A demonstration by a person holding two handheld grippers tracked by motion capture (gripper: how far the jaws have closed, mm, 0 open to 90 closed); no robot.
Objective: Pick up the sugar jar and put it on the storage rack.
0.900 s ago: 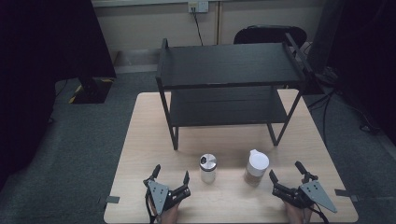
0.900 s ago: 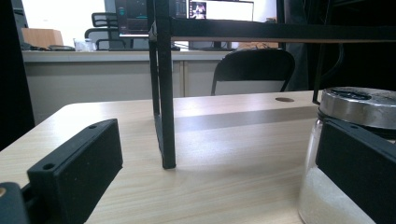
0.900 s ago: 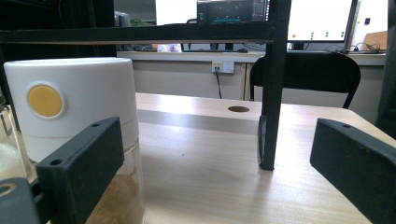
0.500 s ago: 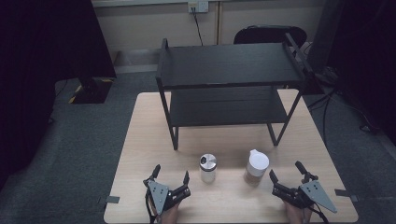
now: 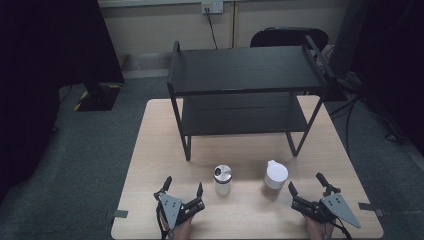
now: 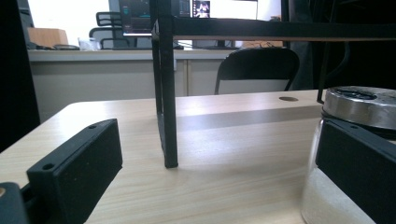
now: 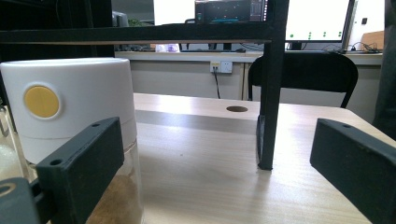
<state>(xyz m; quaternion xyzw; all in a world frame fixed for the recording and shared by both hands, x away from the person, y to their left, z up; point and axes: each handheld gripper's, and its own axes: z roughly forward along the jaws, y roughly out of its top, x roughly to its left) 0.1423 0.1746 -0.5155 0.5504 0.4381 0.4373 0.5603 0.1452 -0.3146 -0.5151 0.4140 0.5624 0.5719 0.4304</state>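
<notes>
A small glass jar with a metal lid (image 5: 222,179) stands on the wooden table (image 5: 150,150), just right of my left gripper (image 5: 183,186), which rests open near the front edge. In the left gripper view the jar (image 6: 359,112) sits behind the right jaw. A white-lidded jar with brown contents (image 5: 274,179) stands left of my open right gripper (image 5: 307,183). In the right gripper view that jar (image 7: 70,107), with a yellow dot on its lid, is behind the left jaw. Nothing lies between either pair of jaws.
A black two-tier shelf rack (image 5: 245,70) stands on the back half of the table, both tiers bare. Its front legs (image 6: 166,116) (image 7: 270,116) rise ahead of each gripper. A black chair (image 5: 287,37) sits behind the table. Tape marks (image 5: 120,214) flag the front corners.
</notes>
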